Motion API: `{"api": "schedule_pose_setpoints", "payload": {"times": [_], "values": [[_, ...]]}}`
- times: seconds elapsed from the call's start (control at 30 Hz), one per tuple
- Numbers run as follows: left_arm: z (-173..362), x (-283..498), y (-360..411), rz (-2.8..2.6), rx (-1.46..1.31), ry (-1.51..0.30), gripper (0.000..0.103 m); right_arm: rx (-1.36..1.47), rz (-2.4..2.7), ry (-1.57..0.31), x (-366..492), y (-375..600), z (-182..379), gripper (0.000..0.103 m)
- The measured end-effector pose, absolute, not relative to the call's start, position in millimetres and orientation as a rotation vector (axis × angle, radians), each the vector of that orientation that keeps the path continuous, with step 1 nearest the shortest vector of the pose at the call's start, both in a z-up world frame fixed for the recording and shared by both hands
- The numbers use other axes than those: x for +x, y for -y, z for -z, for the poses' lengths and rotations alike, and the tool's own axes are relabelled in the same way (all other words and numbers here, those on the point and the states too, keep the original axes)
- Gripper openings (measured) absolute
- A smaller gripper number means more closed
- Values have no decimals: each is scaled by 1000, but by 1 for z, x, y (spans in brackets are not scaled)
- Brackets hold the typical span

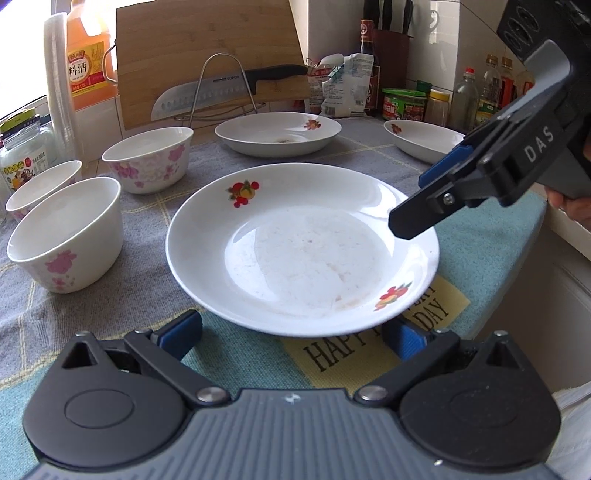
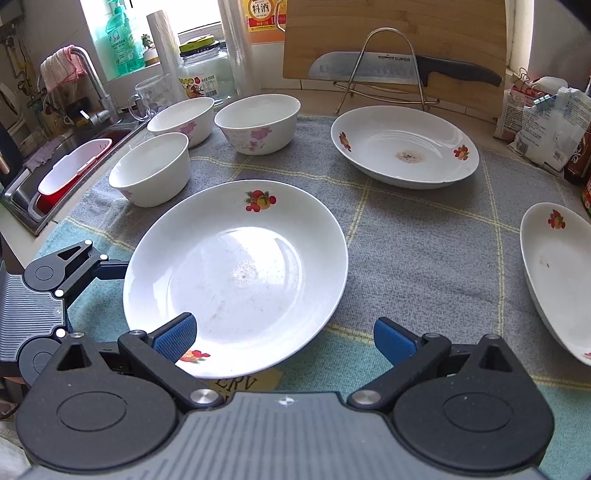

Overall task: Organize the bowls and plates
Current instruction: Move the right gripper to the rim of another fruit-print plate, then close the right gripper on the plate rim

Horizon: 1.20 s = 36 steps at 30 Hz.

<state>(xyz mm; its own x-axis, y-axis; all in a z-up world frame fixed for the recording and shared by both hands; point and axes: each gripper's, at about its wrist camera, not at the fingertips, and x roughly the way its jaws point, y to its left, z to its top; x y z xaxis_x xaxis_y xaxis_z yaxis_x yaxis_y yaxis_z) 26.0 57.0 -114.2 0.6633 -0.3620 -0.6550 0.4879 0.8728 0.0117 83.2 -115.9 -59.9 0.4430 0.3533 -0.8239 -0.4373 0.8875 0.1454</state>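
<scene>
1. White china with red fruit prints: the near plate [image 1: 303, 251] lies flat on the checked cloth [image 1: 369, 155], straight ahead of our left gripper [image 1: 291, 334].
2. Our left gripper has its jaws spread wide, holding nothing; its blue pads [image 1: 181, 332] sit low at either side of the plate's near rim, apart from it as far as we can tell.
3. Our right gripper [image 2: 284, 338] is also spread and empty. Its left pad [image 2: 175, 338] overlaps the near edge of the same plate; whether it touches we cannot tell.
4. Beyond the right gripper, ahead and a little right, sits the second plate [image 2: 404, 146], with a brown speck at its centre.
5. Far right of that gripper, the third plate [image 2: 557, 273] is cut off by the frame edge.
6. Ahead-left of the right gripper, three bowls [image 2: 149, 168] with pink flowers cluster close together.
7. Behind them all, a knife [image 2: 388, 70] rests in a wire rack against a cutting board [image 2: 399, 22].
</scene>
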Motion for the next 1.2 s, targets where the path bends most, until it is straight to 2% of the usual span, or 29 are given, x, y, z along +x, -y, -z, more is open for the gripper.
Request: {"api": "schedule_pose_setpoints", "payload": {"times": [0.5, 1.2], "values": [[115, 27, -60, 506, 199, -682, 103, -86, -660, -1105, 139, 107, 83, 103], [113, 34, -65, 580, 232, -678, 103, -135, -767, -1165, 179, 89, 82, 103]]}}
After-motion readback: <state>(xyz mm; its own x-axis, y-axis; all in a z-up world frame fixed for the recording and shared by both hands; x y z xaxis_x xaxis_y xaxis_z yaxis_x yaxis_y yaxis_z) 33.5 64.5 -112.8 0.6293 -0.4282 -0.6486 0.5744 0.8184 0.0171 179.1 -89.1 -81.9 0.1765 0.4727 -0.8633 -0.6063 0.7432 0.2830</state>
